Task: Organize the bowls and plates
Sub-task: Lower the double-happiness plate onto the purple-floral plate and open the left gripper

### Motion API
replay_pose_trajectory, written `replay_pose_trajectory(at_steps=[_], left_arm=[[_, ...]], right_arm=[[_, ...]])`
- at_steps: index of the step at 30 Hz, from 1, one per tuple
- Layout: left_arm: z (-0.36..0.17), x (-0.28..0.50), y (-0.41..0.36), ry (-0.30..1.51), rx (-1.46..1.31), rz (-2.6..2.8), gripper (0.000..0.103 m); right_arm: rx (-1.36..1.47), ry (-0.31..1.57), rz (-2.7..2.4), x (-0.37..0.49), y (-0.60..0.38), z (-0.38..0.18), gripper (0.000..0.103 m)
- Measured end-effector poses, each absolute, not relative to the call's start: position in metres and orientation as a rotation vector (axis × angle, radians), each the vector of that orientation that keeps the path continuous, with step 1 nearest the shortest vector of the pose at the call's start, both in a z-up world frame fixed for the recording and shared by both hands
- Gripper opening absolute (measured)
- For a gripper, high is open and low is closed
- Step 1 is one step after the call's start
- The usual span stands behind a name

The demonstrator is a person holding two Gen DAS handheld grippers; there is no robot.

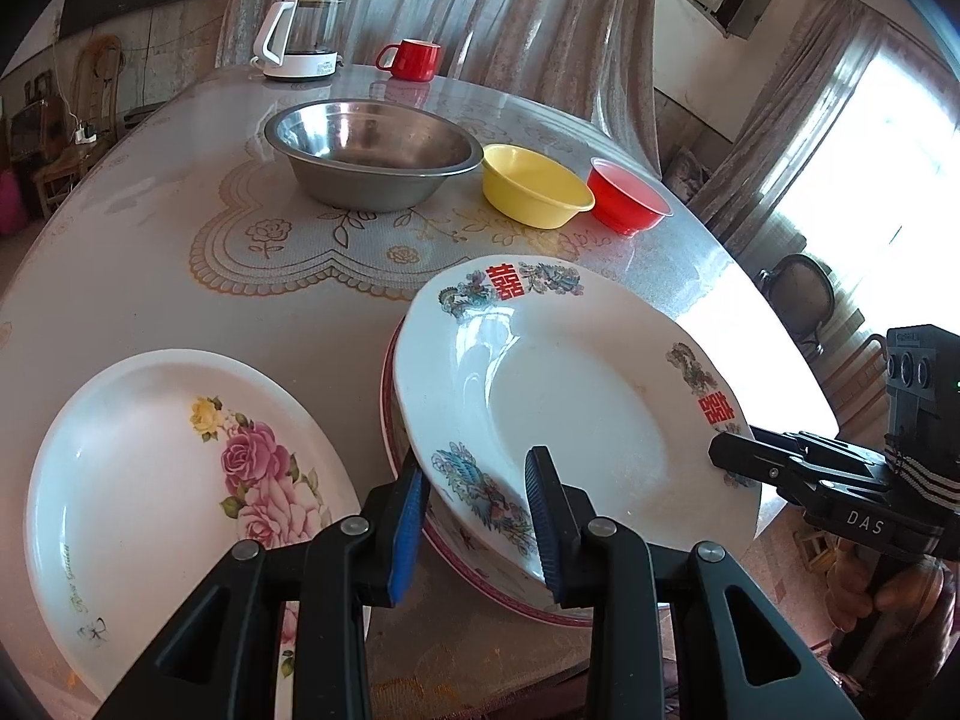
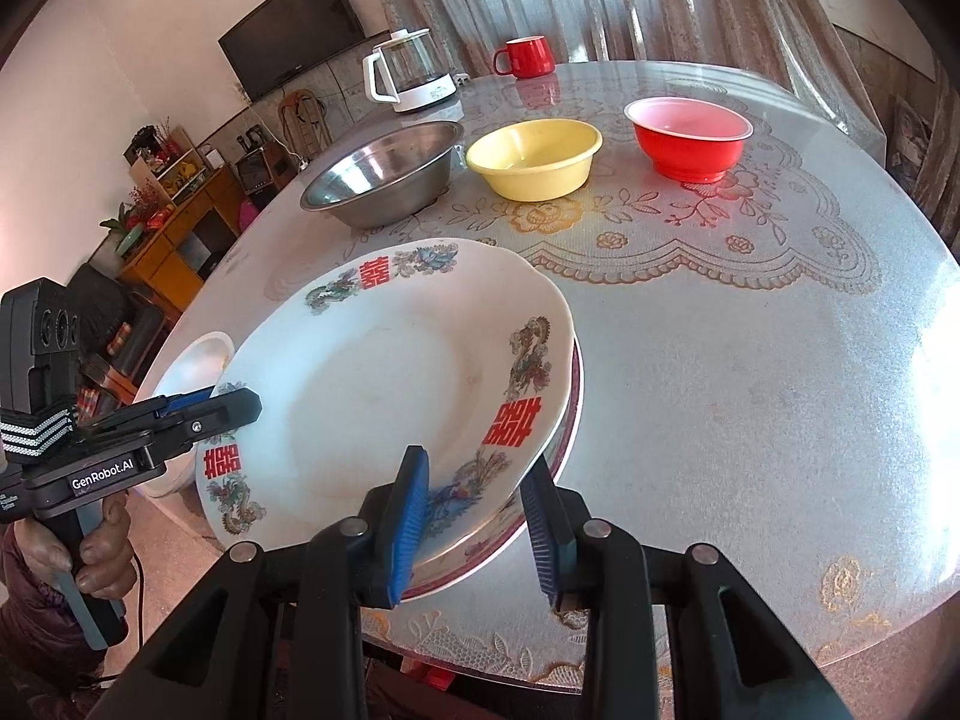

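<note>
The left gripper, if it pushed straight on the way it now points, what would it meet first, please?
The left gripper already straddles the near rim of the dragon-pattern plate, so it would meet that plate first, probably its rim sliding deeper between the pads.

The left gripper (image 1: 477,516) points down at a slant, and its two blue pads (image 1: 408,531) sit on either side of a plate rim near the front edge of the table. The jaws are partly closed and the rim is between them; the pads look like they pinch it. The right gripper (image 2: 474,525) points down the same way, with its blue pads (image 2: 410,525) on either side of the same rim on the other side, jaws partly closed too. Each gripper shows in the other's view (image 1: 729,456) (image 2: 240,407). A hand (image 2: 102,546) wraps around the left gripper's handle, and another hand (image 1: 900,588) holds the right one.
</note>
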State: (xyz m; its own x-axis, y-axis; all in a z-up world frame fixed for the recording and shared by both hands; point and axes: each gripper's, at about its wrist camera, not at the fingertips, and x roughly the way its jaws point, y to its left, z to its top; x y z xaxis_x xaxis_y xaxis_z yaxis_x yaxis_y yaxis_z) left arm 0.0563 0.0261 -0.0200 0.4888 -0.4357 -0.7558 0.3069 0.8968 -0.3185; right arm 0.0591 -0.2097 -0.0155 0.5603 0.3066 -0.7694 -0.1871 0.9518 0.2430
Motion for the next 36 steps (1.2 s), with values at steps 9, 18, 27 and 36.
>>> replay_pose_trajectory(at_steps=[9,18,27,36], left_arm=[[-0.019,0.054,0.022,0.958,-0.128,-0.444,0.036],[-0.012,0.052,0.024,0.919,-0.118,-0.423,0.040],[-0.011,0.047,0.027,0.888,-0.099,-0.401,0.040],[-0.012,0.043,0.023,0.859,-0.054,-0.390,0.040]], right_arm=[[0.123,0.941,0.257,0.053,-0.214,-0.014,0.033],[0.094,0.883,0.254,0.048,-0.212,-0.008,0.033],[0.060,0.887,0.262,0.050,-0.203,-0.013,0.031],[0.051,0.876,0.273,0.048,-0.207,-0.010,0.031]])
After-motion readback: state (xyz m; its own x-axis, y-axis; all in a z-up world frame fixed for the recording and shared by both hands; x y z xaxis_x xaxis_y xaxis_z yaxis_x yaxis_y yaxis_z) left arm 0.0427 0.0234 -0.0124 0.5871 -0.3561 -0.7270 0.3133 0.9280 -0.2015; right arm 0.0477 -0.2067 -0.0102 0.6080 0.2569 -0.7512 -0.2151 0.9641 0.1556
